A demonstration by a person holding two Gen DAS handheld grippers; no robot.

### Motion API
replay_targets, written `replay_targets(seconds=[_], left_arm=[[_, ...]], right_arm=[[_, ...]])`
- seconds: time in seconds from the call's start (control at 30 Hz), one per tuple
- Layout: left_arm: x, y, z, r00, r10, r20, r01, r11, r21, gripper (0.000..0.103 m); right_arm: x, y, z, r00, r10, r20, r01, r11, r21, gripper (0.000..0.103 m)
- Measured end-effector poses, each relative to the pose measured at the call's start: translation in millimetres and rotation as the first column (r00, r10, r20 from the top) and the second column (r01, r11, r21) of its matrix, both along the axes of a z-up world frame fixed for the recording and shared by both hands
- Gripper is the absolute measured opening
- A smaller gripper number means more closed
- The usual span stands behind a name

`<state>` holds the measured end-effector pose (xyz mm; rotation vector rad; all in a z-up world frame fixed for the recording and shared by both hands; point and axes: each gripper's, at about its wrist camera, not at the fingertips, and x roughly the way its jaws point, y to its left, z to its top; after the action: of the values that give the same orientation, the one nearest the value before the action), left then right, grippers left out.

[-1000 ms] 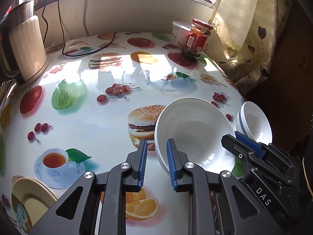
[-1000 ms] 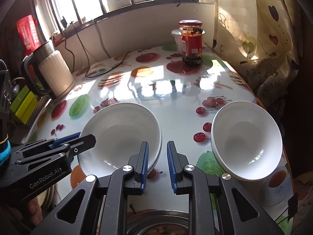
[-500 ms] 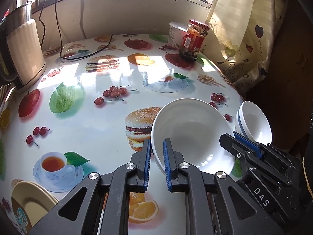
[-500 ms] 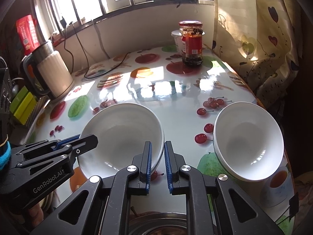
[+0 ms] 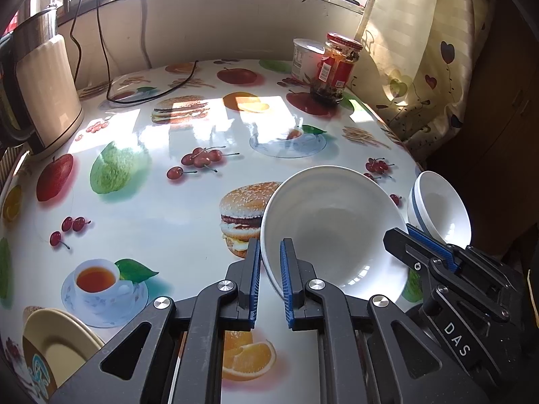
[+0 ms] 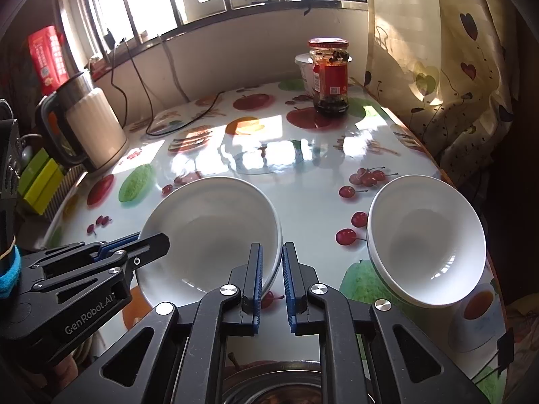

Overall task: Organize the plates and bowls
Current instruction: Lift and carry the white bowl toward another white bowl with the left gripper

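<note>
Two pairs of tongs are gripping one wide white bowl (image 5: 331, 232) from opposite sides on a fruit-printed tabletop (image 5: 141, 202): the left tongs (image 5: 269, 262) are pinching its left rim between nearly closed blue pads, and the right tongs (image 6: 271, 266) are clamping its right rim the same way. The bowl is sitting near the tabletop's front right, and whether it is resting on the surface or lifted clear is hard to judge. A second white bowl (image 6: 426, 239) is lying well apart to the right, close against the tabletop's edge beside a patterned curtain (image 6: 448, 77). Open surface is stretching back toward a red-labelled jar (image 6: 330, 77) and a kettle (image 6: 91, 128) by the wall. A yellow plate (image 5: 57, 350) is being cut off at the left view's lower left corner, and a metal pot (image 6: 273, 383) is showing only partly beneath the right tongs.
</note>
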<state>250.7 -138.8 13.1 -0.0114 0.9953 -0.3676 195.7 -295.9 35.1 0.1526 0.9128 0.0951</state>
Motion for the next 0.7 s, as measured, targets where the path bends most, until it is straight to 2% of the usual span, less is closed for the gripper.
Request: replay_targets(seconds=[0.7], left_arm=[[-24, 3, 22, 0.999, -0.002, 0.050, 0.002, 1.000, -0.012, 0.012]], right_arm=[[-23, -2, 23, 0.998, -0.012, 0.056, 0.011, 1.000, 0.015, 0.011]])
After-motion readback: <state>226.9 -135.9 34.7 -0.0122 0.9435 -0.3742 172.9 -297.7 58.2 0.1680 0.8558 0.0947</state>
